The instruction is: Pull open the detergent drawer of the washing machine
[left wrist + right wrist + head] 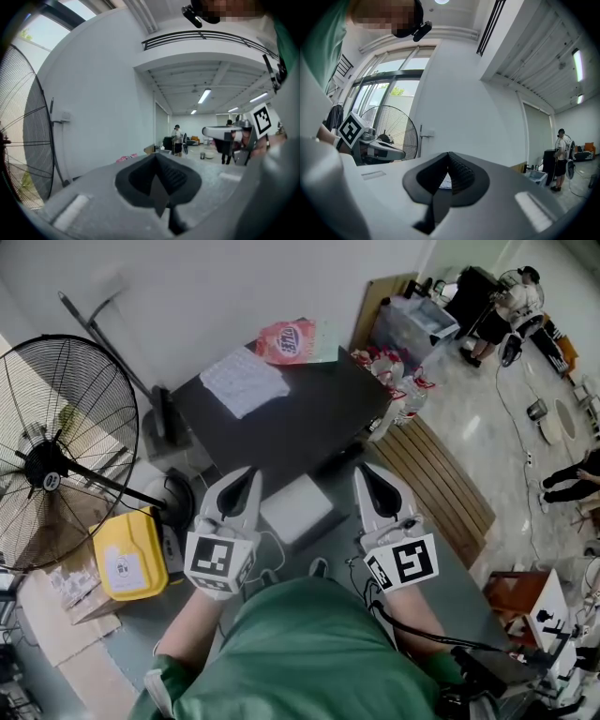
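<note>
Plainly, both pairs of jaws are closed with nothing between them. The left gripper (246,476) and right gripper (368,474) hover side by side, apart, just before the dark-topped washing machine (309,418) (a pink bag (286,340) lies on top). Its detergent drawer cannot be made out.

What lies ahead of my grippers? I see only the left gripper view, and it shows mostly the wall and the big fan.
Observer: In the head view, a dark machine top lies just ahead of the left gripper and the right gripper.
Operator: Does the right gripper hold anything?
Observer: No. The right gripper view shows its fingers closed together, with nothing between them.
Operator: And what is on the floor at my left?
Observer: A yellow container stands there, near the fan.
</note>
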A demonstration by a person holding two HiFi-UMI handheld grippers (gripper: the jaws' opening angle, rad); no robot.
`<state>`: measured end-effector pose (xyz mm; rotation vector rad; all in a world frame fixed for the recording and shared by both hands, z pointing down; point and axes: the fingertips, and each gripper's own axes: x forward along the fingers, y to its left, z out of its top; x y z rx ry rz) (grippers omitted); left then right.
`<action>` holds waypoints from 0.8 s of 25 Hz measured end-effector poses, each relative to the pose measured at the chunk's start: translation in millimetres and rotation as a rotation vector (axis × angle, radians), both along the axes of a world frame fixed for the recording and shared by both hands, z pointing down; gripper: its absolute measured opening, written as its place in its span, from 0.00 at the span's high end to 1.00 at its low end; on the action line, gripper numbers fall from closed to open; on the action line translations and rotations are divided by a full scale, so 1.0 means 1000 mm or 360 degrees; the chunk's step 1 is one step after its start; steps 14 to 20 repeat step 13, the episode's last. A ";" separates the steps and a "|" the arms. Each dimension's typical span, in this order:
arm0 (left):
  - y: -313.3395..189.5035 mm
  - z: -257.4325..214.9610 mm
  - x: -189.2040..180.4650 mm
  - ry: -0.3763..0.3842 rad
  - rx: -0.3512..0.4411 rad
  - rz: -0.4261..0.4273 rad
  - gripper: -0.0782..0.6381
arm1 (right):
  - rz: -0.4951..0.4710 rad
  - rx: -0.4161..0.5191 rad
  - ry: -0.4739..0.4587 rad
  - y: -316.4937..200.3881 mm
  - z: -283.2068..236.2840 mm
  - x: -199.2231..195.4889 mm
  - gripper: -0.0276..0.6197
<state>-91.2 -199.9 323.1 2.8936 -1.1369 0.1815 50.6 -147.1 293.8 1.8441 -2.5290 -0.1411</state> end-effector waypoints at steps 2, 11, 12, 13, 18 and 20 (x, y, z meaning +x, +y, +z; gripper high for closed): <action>0.000 0.000 -0.001 -0.0001 0.0000 0.0000 0.90 | 0.0000 -0.0005 0.0000 0.000 0.001 -0.001 0.95; -0.002 0.002 -0.004 -0.0001 -0.0004 -0.0001 0.90 | 0.0004 -0.0004 0.0007 -0.002 0.003 -0.005 0.95; -0.002 0.002 -0.005 -0.0002 -0.0004 0.0000 0.89 | 0.0003 -0.0004 0.0008 -0.002 0.003 -0.005 0.95; -0.002 0.002 -0.005 -0.0002 -0.0004 0.0000 0.90 | 0.0003 -0.0004 0.0009 -0.002 0.003 -0.006 0.95; -0.002 0.002 -0.005 -0.0002 -0.0004 0.0000 0.90 | 0.0003 -0.0004 0.0009 -0.002 0.003 -0.006 0.95; -0.002 0.002 -0.005 -0.0002 -0.0004 0.0000 0.90 | 0.0003 -0.0004 0.0009 -0.002 0.003 -0.006 0.95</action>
